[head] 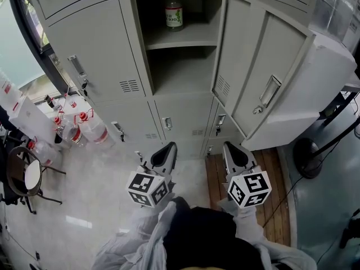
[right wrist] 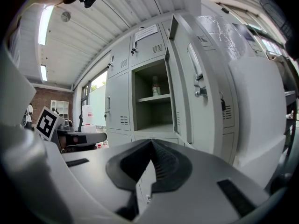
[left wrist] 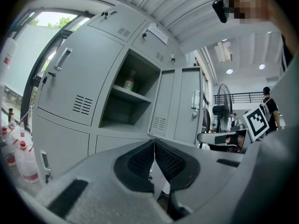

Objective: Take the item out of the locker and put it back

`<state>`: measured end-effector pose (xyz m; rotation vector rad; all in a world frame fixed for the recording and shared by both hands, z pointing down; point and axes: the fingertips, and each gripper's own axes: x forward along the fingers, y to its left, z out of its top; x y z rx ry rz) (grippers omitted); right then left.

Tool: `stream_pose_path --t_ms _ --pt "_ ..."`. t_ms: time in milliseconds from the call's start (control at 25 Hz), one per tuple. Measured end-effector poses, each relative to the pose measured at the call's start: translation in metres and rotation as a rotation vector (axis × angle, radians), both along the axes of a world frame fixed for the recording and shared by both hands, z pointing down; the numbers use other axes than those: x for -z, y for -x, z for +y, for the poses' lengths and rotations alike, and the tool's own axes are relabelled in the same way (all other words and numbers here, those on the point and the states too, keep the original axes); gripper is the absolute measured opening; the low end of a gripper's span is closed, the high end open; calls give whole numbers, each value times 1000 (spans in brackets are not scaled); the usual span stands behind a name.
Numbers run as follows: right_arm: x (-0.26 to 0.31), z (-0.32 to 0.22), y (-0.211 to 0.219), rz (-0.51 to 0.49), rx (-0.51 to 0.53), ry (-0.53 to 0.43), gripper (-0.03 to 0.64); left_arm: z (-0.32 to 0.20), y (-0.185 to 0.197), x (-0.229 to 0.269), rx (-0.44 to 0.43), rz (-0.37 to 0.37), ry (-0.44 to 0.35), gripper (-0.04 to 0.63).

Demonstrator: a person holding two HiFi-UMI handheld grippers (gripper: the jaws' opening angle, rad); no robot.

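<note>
Holds nothing in left gripper (head: 168, 147) or right gripper (head: 231, 147), both jaws pressed together; hovers well below bottle (head: 174, 14) on upper shelf of locker (head: 191, 39).

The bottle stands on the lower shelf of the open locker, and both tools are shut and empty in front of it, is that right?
Not quite. The bottle stands on the upper shelf of the open locker, not the lower one; the head view shows this. The left tool and right tool are indeed shut and empty in front of it.
</note>
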<state>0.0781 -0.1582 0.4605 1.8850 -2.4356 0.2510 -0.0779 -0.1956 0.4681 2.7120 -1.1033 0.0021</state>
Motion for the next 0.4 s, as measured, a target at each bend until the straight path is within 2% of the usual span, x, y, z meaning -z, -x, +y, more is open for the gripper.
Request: stream_pose_path --t_ms 400 --pt "3 1 3 6 -1 -17 -2 2 0 -1 -10 1 -4 8"
